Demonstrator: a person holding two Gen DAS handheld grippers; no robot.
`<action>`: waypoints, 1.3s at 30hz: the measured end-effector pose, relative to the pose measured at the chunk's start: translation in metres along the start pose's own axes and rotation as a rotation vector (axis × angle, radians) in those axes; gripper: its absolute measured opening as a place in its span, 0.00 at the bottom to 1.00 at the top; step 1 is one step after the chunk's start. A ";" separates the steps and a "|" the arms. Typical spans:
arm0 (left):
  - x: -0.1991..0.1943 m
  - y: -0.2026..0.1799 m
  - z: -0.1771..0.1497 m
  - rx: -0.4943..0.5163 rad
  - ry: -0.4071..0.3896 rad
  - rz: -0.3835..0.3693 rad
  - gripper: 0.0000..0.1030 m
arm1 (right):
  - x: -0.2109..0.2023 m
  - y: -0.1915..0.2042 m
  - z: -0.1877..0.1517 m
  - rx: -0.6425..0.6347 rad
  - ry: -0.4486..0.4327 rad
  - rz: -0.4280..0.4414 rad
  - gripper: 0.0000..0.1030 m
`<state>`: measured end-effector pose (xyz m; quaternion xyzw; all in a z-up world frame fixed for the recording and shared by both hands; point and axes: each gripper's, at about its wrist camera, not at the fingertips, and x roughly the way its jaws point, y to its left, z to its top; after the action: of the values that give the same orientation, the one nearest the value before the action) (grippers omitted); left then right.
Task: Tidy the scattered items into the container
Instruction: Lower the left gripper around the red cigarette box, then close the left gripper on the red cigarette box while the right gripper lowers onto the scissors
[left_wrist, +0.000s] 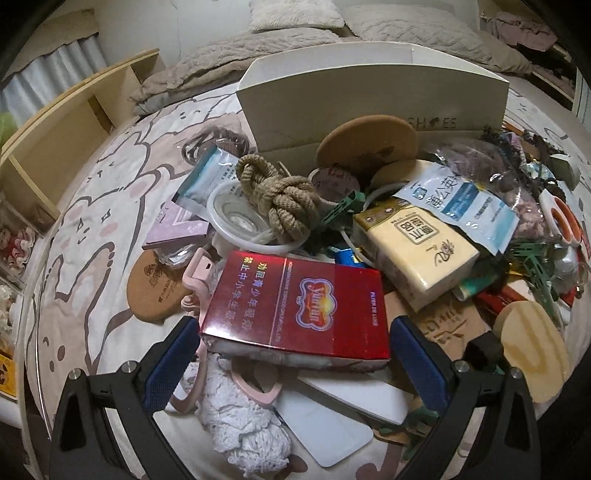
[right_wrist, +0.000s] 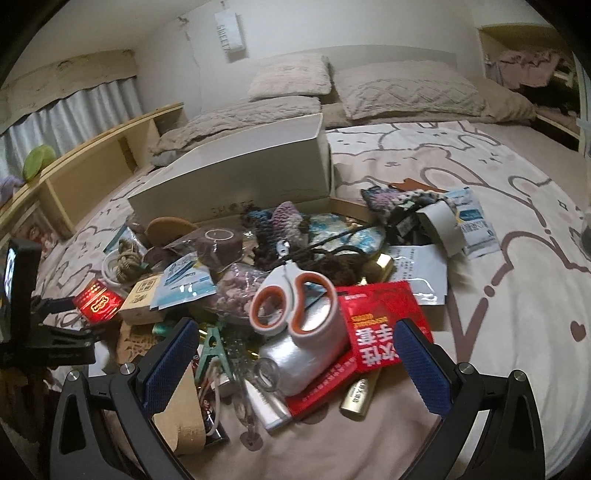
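Left gripper (left_wrist: 291, 332) is down low over the near edge of the heap, jaws spread wide, and the red cigarette box (left_wrist: 295, 306) sits right between the blue pads (left_wrist: 170, 365), near them but not visibly pinched. Under that box lie a pink handled tool (left_wrist: 199, 273) and a white crocheted cloth (left_wrist: 240, 410), with a white card (left_wrist: 325, 424) just beside. Beyond it, a knotted tan rope (left_wrist: 280, 199) rests on a clear plastic lid (left_wrist: 236, 218), and a cream tissue pack (left_wrist: 413, 247) tilts against a blue-white sachet (left_wrist: 458, 199). The white shoe box (left_wrist: 369, 107), the container, stands open at the far side of the pile, a round cork coaster (left_wrist: 369, 140) leaning on its front wall. Over to the right gripper (right_wrist: 291, 350): also gaping, nothing held, hovering above the white-and-orange scissors (right_wrist: 295, 302), which lie on a silvery pouch (right_wrist: 295, 354). A red packet (right_wrist: 384, 325) lies just beside its right pad, a gold lighter (right_wrist: 358, 398) and a green clip (right_wrist: 210, 350) near the bed's front edge. From this side the left gripper's frame shows at the left, with that red box in front of it. Everything sits on a bed (right_wrist: 498, 229) with a cartoon-animal sheet; beige pillows (right_wrist: 406, 88) at the head, a wooden shelf (right_wrist: 92, 162) along the left edge.
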<state>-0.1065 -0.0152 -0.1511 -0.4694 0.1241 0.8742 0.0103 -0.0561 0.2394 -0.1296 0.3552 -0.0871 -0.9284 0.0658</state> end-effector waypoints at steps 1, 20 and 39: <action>0.001 0.001 0.000 -0.005 0.002 -0.009 1.00 | 0.001 0.001 0.000 -0.003 0.001 -0.003 1.00; -0.020 0.014 -0.005 -0.123 -0.101 -0.029 0.90 | 0.030 0.003 0.019 -0.091 0.066 -0.030 1.00; -0.032 -0.002 -0.011 -0.133 -0.135 -0.135 0.90 | 0.045 0.008 0.011 -0.125 0.081 -0.121 0.62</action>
<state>-0.0793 -0.0124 -0.1316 -0.4162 0.0331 0.9075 0.0463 -0.0962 0.2249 -0.1496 0.3924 -0.0045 -0.9191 0.0352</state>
